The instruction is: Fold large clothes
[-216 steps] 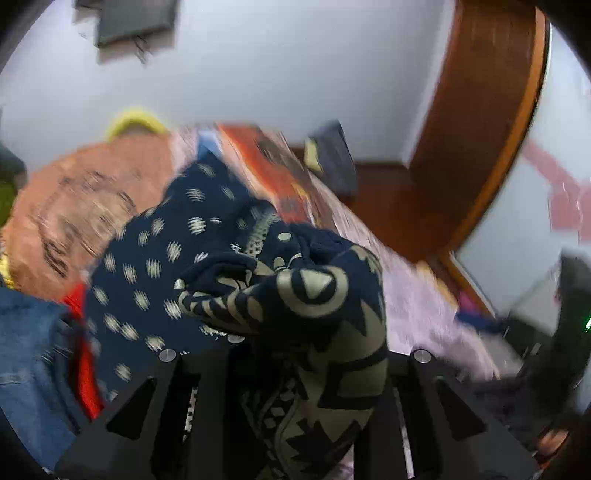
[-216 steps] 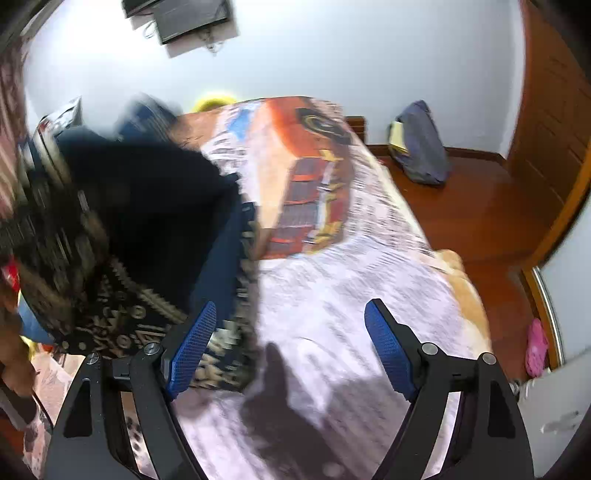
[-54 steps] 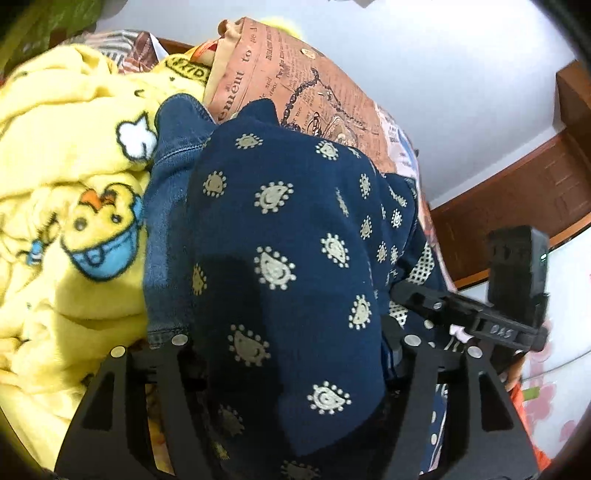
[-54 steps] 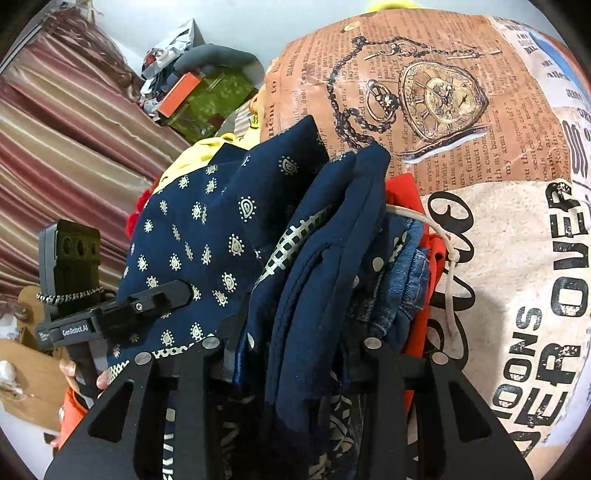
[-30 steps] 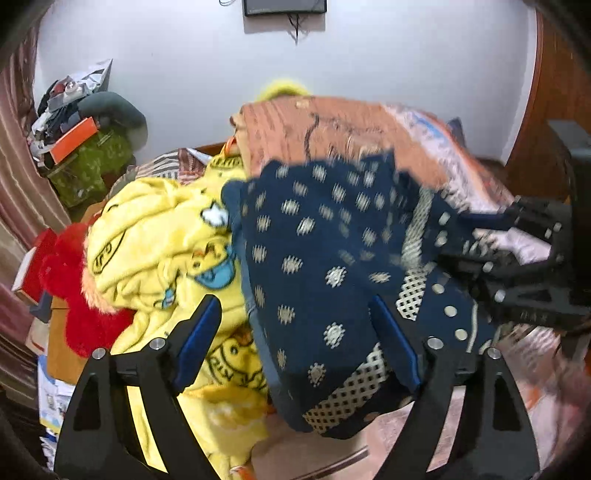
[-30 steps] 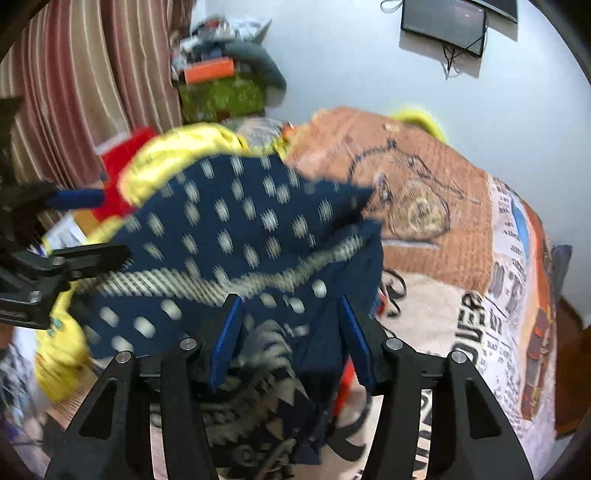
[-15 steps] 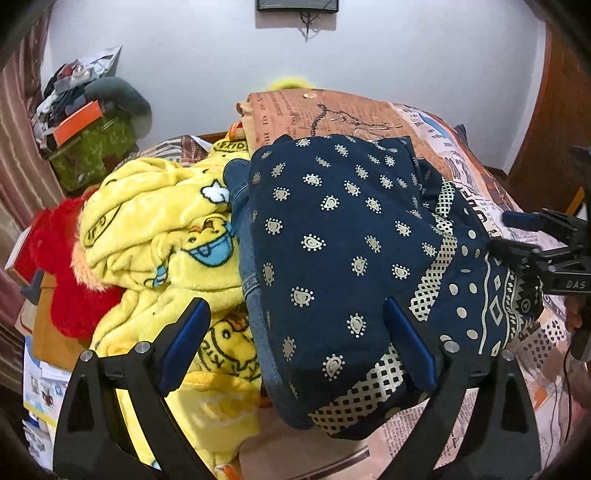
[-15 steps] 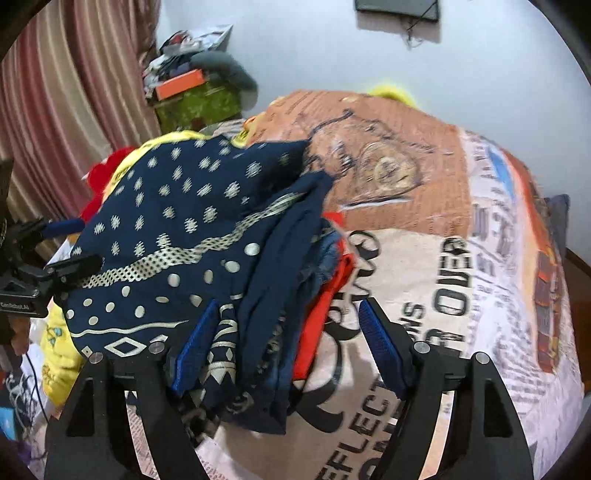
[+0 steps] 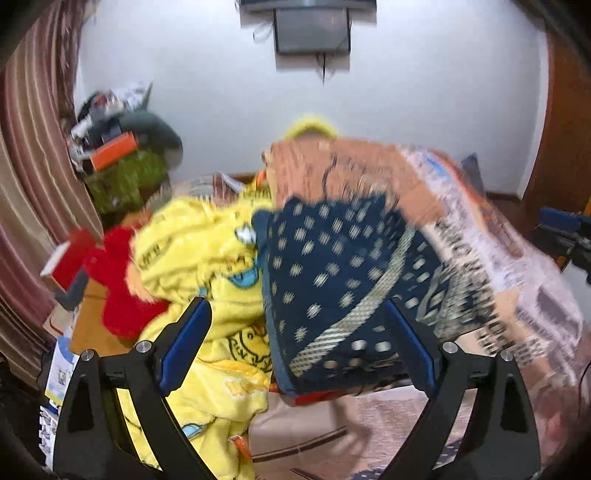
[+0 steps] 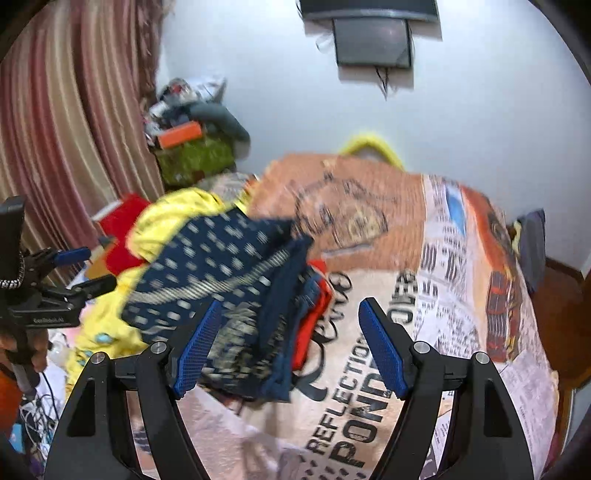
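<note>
A folded navy garment with pale dots and patterned bands lies on top of a clothes pile on the bed; it also shows in the right wrist view. My left gripper is open and empty, held back from the garment's near edge. My right gripper is open and empty, just in front of the garment's right side. The left gripper also appears at the left edge of the right wrist view. Both views are blurred by motion.
A yellow cartoon blanket and a red plush item lie left of the garment. The newspaper-print bedspread covers the bed to the right. A cluttered stand, striped curtains and a wall screen are behind.
Both grippers have let go of the navy garment and pulled back and up from it. The garment now rests on the pile.
</note>
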`<state>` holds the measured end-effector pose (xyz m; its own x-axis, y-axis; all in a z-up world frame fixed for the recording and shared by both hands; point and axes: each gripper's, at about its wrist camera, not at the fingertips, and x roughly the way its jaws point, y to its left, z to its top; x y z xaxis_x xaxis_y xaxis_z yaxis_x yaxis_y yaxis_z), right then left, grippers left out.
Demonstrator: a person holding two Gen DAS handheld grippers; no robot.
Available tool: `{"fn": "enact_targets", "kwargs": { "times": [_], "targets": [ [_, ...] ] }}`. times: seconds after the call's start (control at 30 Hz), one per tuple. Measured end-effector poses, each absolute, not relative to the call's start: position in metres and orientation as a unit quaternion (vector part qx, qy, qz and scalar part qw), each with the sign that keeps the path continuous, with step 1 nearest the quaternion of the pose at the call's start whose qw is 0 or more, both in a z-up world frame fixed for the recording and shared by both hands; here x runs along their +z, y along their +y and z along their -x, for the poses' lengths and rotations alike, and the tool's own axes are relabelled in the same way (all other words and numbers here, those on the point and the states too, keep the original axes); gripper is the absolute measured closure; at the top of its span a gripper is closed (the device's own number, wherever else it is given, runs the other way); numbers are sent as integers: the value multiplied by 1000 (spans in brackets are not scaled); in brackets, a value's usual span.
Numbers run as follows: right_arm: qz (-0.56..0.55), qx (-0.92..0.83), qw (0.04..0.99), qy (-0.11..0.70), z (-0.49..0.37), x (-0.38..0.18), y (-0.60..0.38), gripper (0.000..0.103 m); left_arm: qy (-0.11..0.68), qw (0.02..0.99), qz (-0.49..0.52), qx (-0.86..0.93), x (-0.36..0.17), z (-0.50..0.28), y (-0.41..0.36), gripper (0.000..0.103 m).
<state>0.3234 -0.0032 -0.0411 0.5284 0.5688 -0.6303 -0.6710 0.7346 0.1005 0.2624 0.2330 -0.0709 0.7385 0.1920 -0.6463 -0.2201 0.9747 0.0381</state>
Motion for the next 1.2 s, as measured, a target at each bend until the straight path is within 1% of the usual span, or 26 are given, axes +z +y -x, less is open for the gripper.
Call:
{"fn": "enact_targets", "kwargs": {
  "times": [0.23, 0.4, 0.57, 0.7, 0.8, 0.87, 0.9, 0.93, 0.97, 1.03, 1.1, 1.2],
  "targets": [
    [37, 389, 887, 245, -267, 19, -20, 30, 233, 967, 42, 98, 12, -192, 204, 9],
    [22, 401, 899, 175, -215, 56, -35, 30, 155, 983, 32, 93, 53, -137, 174, 9],
    [13, 403, 907, 122, -172, 73, -49, 30, 97, 990, 19, 96, 71, -91, 142, 9],
    [9, 393, 914, 101, -151, 74, -55, 29, 78, 993, 31, 85, 71, -66, 128, 8],
    [10, 386, 917, 99, -147, 68, -56, 28, 74, 992, 34, 94, 68, -57, 125, 8],
    [9, 381, 919, 104, -146, 64, -57, 28, 74, 991, 39, 99, 65, -54, 125, 1],
    [10, 378, 920, 106, -146, 63, -58, 26, 74, 991, 43, 100, 63, -53, 125, 0],
    [10, 375, 921, 107, -146, 62, -58, 19, 74, 991, 45, 101, 62, -53, 125, 0],
    [9, 368, 923, 108, -147, 60, -57, 16, 76, 991, 45, 102, 60, -51, 124, 0],
    [9, 360, 927, 107, -144, 59, -59, 6, 81, 990, 42, 107, 56, -52, 124, 0],
    [8, 347, 932, 107, -147, 58, -60, 0, 86, 989, 43, 111, 51, -54, 124, 0],
    [13, 338, 935, 110, -148, 55, -59, 0, 93, 989, 47, 109, 46, -54, 124, 0]
  ]
}}
